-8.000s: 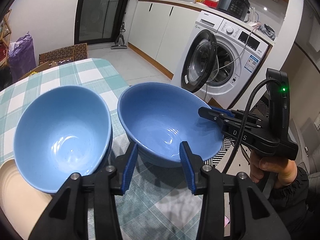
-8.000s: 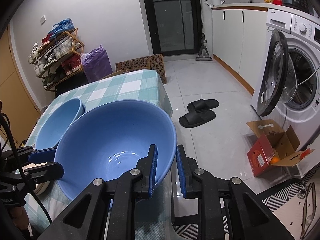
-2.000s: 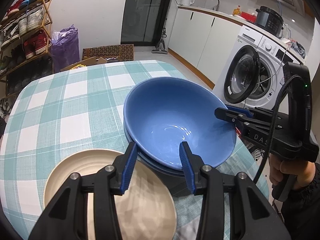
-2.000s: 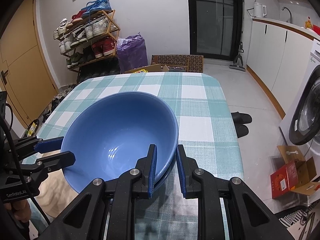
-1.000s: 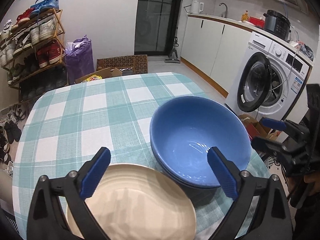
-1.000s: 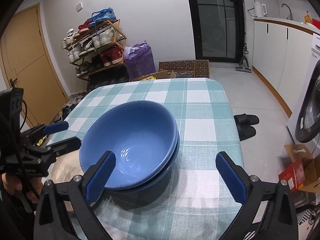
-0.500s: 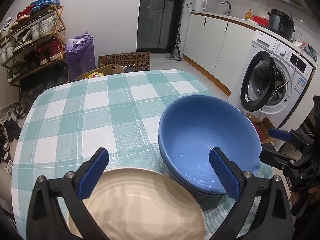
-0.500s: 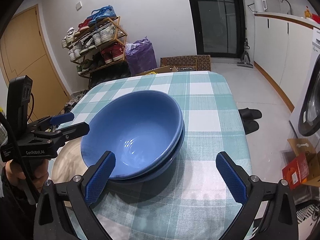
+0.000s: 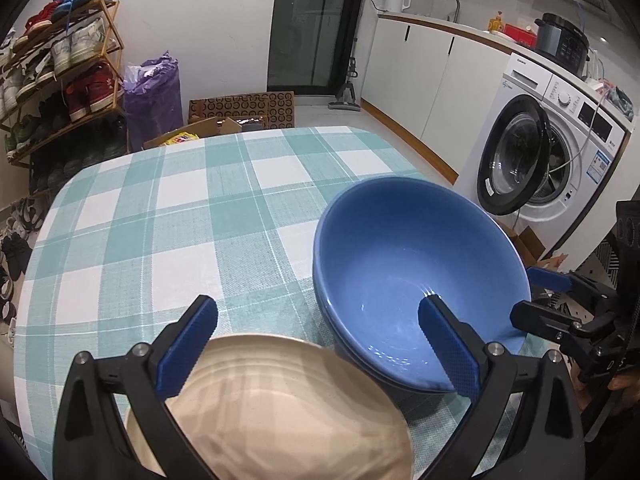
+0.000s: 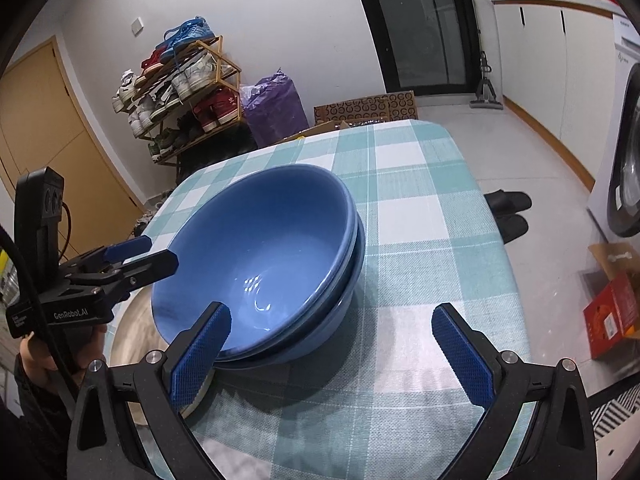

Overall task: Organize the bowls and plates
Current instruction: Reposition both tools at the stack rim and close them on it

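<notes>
Two blue bowls [image 9: 416,276] sit nested on the checked bench [image 9: 160,216], just beside a beige plate [image 9: 272,412]. The left claw [image 9: 318,346] is spread wide above plate and bowl rim; the right claw [image 10: 330,354], also spread, holds nothing, the bowls just ahead.

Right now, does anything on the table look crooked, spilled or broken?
Only slightly: the top blue bowl sits tilted in the lower blue bowl, rims uneven. The beige plate looks intact, and nothing is spilled.
</notes>
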The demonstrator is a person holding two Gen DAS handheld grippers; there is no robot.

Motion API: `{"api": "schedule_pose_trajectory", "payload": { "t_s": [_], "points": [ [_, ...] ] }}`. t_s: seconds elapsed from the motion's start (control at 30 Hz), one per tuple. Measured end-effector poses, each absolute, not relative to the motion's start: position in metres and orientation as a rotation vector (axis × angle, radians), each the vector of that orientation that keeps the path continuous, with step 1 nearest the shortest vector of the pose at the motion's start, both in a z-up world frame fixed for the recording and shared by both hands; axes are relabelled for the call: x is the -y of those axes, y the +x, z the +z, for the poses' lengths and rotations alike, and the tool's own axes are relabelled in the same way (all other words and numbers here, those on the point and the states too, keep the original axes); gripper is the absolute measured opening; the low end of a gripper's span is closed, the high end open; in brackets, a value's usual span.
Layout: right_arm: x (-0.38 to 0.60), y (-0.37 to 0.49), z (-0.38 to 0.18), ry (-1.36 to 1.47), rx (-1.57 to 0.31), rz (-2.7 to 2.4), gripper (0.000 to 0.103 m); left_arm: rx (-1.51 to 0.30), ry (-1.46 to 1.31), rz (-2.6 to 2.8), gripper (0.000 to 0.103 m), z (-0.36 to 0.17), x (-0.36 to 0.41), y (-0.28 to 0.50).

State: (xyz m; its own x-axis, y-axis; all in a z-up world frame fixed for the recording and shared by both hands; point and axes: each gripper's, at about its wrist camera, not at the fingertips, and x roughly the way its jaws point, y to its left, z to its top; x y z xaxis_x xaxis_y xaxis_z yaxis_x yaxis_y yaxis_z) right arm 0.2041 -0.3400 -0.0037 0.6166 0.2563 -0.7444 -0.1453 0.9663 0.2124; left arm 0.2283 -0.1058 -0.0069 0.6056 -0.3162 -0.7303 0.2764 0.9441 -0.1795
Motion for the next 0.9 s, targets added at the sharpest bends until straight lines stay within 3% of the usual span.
{"api": "schedule_pose_trajectory", "payload": {
  "t_s": [0.57, 0.73, 0.8, 0.9],
  "points": [
    [0.33, 0.217, -0.018, 0.17, -0.895, 0.273, 0.099, -0.892, -0.079, -0.443, 0.098, -0.017, 0.118, 0.235],
    [0.329, 0.221, -0.02, 0.18, -0.906, 0.291, 0.085, -0.908, -0.087, -0.458, 0.084, -0.019, 0.12, 0.236],
    [0.329, 0.222, -0.021, 0.186, -0.913, 0.297, 0.084, -0.914, -0.094, -0.464, 0.081, -0.02, 0.121, 0.237],
    [0.329, 0.224, -0.024, 0.204, -0.922, 0.3, 0.079, -0.923, -0.101, -0.476, 0.067, -0.022, 0.122, 0.238]
  ]
}}
